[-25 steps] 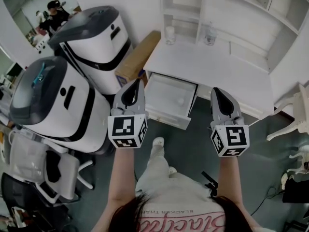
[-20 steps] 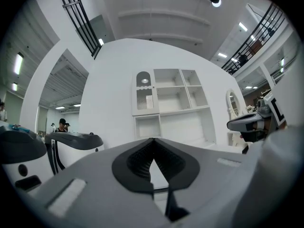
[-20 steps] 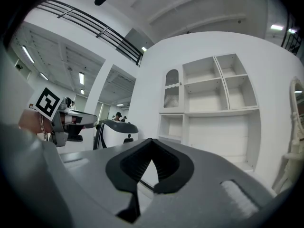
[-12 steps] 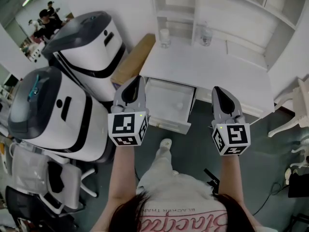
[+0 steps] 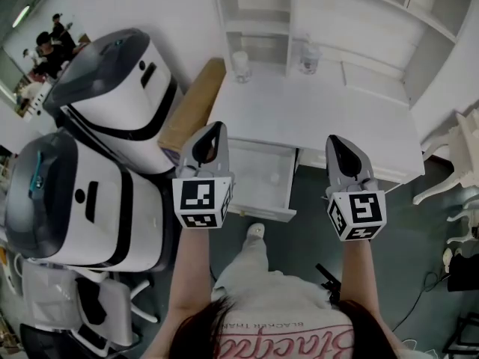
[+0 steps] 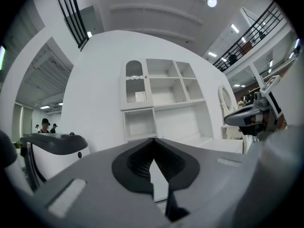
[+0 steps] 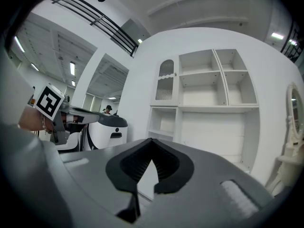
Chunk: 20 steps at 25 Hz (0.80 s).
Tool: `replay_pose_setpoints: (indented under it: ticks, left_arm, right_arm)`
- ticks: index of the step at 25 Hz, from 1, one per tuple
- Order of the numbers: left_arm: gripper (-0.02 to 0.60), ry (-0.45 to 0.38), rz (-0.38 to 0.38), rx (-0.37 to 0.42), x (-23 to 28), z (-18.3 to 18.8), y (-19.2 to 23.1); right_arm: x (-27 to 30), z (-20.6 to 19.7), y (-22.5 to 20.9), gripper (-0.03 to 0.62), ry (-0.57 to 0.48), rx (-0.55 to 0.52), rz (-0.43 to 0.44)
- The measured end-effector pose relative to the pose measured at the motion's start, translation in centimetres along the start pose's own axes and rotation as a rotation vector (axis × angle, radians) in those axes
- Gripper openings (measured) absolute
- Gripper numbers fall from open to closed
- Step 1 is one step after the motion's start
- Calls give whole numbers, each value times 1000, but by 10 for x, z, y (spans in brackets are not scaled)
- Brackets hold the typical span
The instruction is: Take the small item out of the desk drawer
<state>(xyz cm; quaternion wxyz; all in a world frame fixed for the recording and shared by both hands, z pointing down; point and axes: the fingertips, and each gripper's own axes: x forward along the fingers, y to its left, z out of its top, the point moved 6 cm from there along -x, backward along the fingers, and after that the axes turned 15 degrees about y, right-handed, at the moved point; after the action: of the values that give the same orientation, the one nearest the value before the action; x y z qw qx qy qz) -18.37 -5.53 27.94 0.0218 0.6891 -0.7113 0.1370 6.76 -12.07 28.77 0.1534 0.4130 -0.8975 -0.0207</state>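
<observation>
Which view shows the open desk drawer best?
The head view: it looks down into the open drawer, with a small pale item inside. Both gripper views face the shelves and show nothing of its inside.

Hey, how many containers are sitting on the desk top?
2: a jar at the back left of the desk, a bottle to its right. Others may be hidden in the shelves.

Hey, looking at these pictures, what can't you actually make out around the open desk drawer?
- Small item in the drawer: head view, only a pale speck, too small to identify.
- Drawer's left edge: head view, covered by the left gripper.
- Drawer in both gripper views: blocked by the bodies of the left gripper and right gripper, whose jaws are shut.
</observation>
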Motion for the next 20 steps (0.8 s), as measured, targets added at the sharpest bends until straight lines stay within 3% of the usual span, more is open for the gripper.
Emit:
replay_pose_setpoints:
  ticks: [10,20]
  left_arm:
    - [12,15,-105,-27,88,5,25]
    - [14,54,-188,-30,145,2,42]
  right_arm:
    - [65,1,-25,2,76,31,-71]
    - [112,2,-33,2,125,65,-124]
